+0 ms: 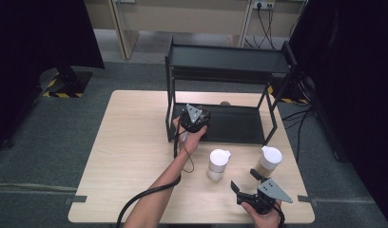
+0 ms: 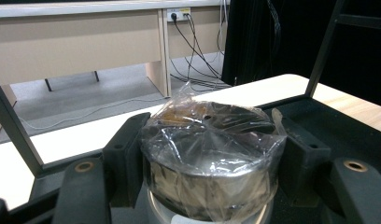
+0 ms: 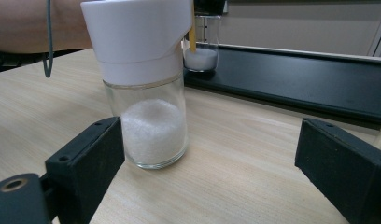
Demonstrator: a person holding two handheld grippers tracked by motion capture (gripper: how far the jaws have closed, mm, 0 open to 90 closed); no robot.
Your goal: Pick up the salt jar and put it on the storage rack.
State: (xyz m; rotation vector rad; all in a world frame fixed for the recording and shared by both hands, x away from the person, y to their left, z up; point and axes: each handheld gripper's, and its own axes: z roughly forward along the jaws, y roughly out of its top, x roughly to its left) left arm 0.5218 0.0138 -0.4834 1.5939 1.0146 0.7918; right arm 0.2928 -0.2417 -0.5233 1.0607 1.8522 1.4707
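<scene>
So from the high view, the left claw (image 1: 196, 118) is out over the lower tray of the black rack (image 1: 239, 124) at the back of the bench (image 1: 135, 156), the forearm reaching in from the bottom edge. The right claw (image 1: 248, 183) sits near the front right corner, jaws spread wide with nothing in them. Two white-lidded jars stand on the bench: one with white powder (image 1: 218, 164) mid-bench, one with tan stuff (image 1: 269, 161) to its right, both just ahead of the right claw. Left gripper view: the claw (image 2: 212, 154) is clamped on a jar wrapped in clear film (image 2: 212, 158), both pads pressed against its sides, and it looks like it's right at the rack tray, though I can't tell if it's actually touching down. Right gripper view: the open claw (image 3: 207, 158) points at the white-powder jar (image 3: 146, 93), which stands upright on the bench ahead of the left jaw, not touched. Another glass jar (image 3: 202, 51) sits behind it on the tray.
</scene>
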